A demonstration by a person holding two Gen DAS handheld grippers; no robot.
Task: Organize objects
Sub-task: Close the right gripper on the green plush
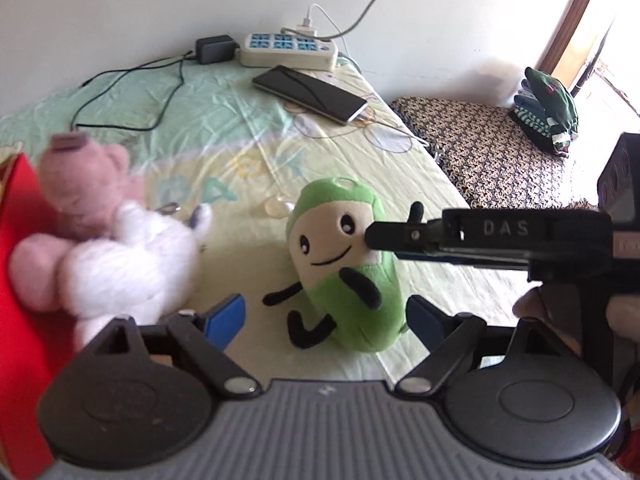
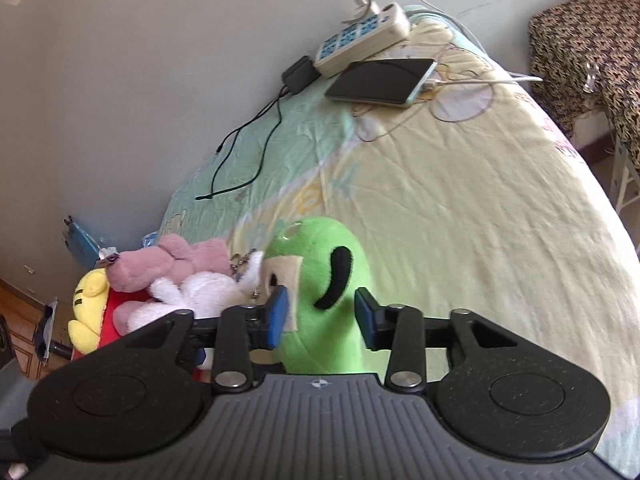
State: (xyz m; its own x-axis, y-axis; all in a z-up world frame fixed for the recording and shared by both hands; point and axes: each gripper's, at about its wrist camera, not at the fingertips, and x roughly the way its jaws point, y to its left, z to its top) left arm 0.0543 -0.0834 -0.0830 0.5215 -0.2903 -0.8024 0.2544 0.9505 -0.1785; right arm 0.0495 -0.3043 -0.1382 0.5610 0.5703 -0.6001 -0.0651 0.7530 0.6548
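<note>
A green bean-shaped plush toy [image 1: 344, 264] with a smiling face lies on the bed sheet [image 1: 248, 128]. In the right wrist view, the green plush toy [image 2: 320, 280] sits between the blue pads, and my right gripper [image 2: 324, 316] is shut on its head. From the side, the right gripper [image 1: 400, 236] reaches in at the toy's face. My left gripper [image 1: 326, 320] is open just in front of the toy's legs, holding nothing. A pink and white plush [image 1: 100, 240] lies to the left against a red box [image 1: 16, 280].
A power strip [image 1: 288, 50], a black charger [image 1: 214, 49] with its cable and a dark phone [image 1: 310, 94] lie at the far end of the bed. Folded clothes [image 1: 548, 112] sit on a patterned seat [image 1: 480, 148]. A yellow plush [image 2: 88, 308] rests by the red box [image 2: 110, 316].
</note>
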